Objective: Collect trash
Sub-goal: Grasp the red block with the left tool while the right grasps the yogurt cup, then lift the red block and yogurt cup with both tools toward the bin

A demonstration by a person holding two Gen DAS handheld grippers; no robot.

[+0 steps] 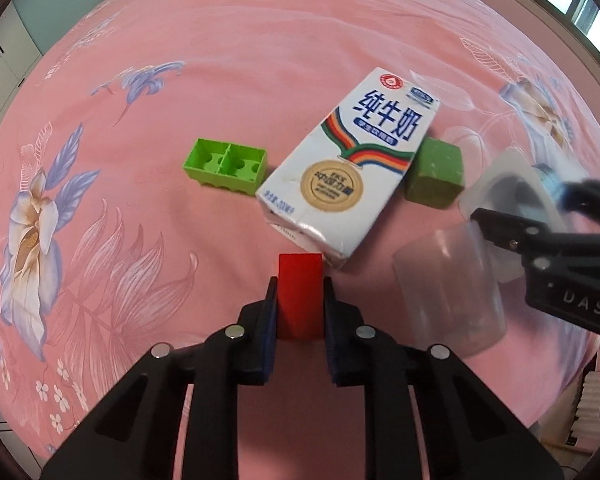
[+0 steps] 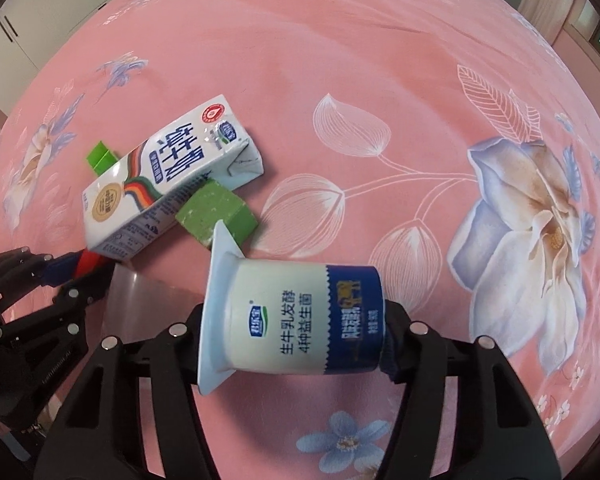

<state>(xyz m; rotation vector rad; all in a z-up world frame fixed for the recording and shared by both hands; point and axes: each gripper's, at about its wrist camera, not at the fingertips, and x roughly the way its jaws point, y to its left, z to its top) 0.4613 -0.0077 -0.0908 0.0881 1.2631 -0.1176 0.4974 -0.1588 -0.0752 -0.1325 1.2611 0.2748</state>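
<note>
My left gripper (image 1: 300,286) is shut on a red block (image 1: 300,272), which stands upright between the blue pads on the pink floral cloth. My right gripper (image 2: 294,342) is shut on a white and blue yogurt cup (image 2: 292,320). The cup lies sideways, with its rim against the left finger and its base against the right one. A white milk carton (image 1: 348,168) lies flat just beyond the red block. In the left wrist view the right gripper (image 1: 500,226) shows at the right edge with the yogurt cup (image 1: 512,184).
A bright green hollow brick (image 1: 224,166) lies left of the carton and a dark green cube (image 1: 434,178) touches its right side. A clear plastic cup (image 1: 448,292) lies between the two grippers. Cabinets (image 1: 4,52) stand beyond the cloth's far left edge.
</note>
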